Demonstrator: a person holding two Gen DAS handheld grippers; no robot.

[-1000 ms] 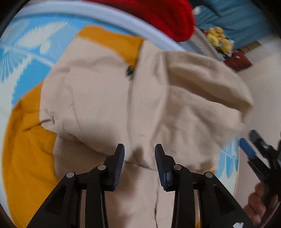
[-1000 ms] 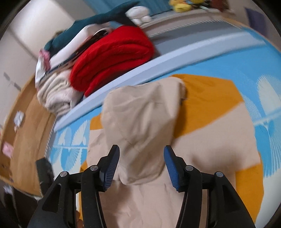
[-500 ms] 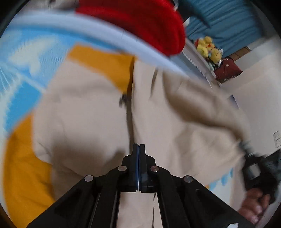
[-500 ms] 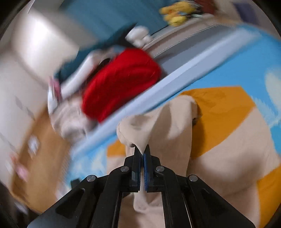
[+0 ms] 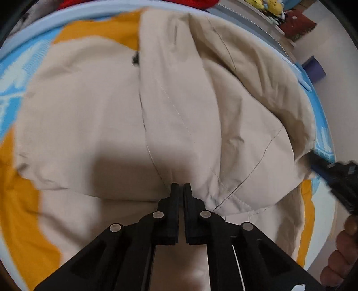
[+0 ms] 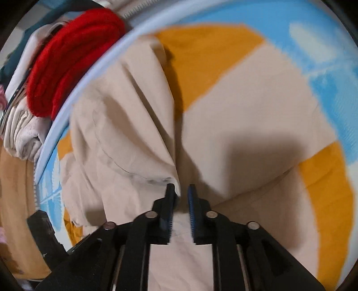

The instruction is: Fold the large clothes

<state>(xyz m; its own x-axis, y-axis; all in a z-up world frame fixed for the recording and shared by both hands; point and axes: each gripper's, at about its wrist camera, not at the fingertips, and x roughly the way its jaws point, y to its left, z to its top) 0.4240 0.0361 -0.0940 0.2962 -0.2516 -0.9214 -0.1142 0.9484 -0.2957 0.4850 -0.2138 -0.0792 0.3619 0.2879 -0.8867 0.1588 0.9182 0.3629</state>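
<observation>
We are pinching the beige jacket (image 5: 183, 107) with the left tongs (image 5: 180, 185), clamped on a folded edge. Our right tongs (image 6: 180, 190) are sitting slightly apart, cloth between them. The jacket is lying across the blue-and-orange mat (image 6: 324, 67), near its far edge beside a red sweater (image 6: 67, 58).

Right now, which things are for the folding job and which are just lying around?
For the job:
beige jacket
left tool
right tool
blue and orange mat

Just lying around:
red knit
pale folded clothes
yellow plush toys
</observation>
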